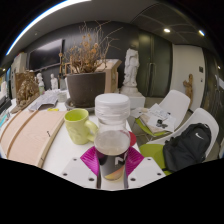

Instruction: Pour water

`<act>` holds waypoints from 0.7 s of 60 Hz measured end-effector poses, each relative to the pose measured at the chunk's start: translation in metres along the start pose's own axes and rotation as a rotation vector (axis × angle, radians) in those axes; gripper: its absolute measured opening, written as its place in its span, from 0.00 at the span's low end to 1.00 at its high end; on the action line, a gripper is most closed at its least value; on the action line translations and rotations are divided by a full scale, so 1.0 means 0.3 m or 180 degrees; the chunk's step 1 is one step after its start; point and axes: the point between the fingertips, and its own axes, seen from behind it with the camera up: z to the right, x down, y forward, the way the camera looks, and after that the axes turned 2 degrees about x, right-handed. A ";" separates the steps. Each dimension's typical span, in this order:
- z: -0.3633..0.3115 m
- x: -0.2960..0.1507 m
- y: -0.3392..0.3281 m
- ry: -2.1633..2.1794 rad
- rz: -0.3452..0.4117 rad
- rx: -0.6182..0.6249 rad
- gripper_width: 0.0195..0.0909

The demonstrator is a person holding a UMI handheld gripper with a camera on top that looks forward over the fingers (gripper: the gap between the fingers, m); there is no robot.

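A round wooden board (30, 135) lies at the left of the pale table (72, 152), a light green mug (78, 126) stands just right of it, and behind them a dark planter of dry twigs (88, 78) rises before a dim room with a white statue (131, 68). At the table's near edge the gripper (112, 163) is clamped on a clear bottle (112, 128) with a white cap, both pink pads (92, 159) pressing its base; the bottle stands upright, long axis vertical, cap upward. To the right lie papers (160, 118), a green cloth (155, 153) and a black bag (187, 146).
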 end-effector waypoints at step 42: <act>0.126 -0.649 0.178 -0.3623 0.0790 0.1436 0.12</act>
